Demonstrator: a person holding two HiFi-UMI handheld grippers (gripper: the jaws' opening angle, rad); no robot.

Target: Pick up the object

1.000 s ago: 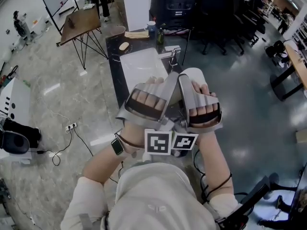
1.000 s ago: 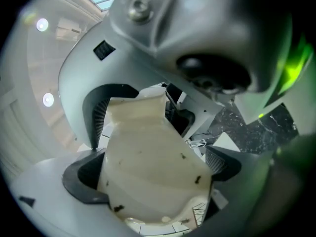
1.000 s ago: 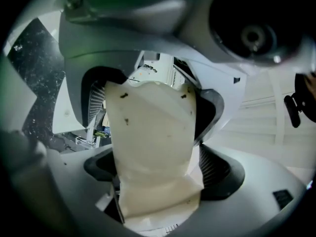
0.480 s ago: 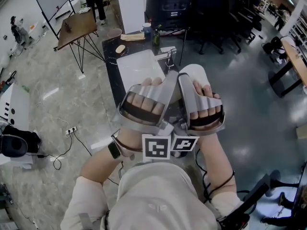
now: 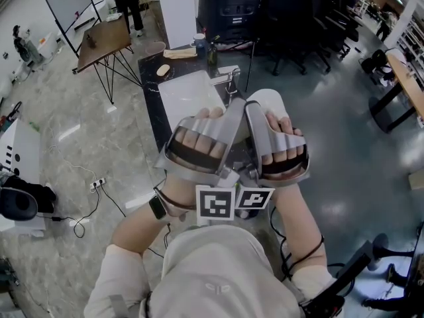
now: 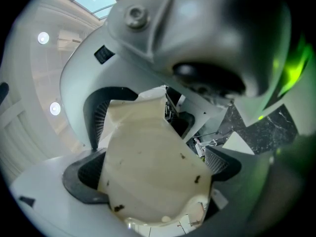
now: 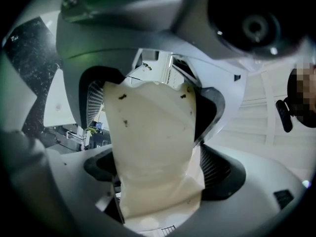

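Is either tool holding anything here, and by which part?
Both are. The left tool and the right tool are each shut on a cream sheet with dark specks. Which part of it is gripped cannot be told.

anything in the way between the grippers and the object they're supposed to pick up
Nothing visible. The left gripper and the right gripper each already have a cream speckled sheet pinched between their fingers.
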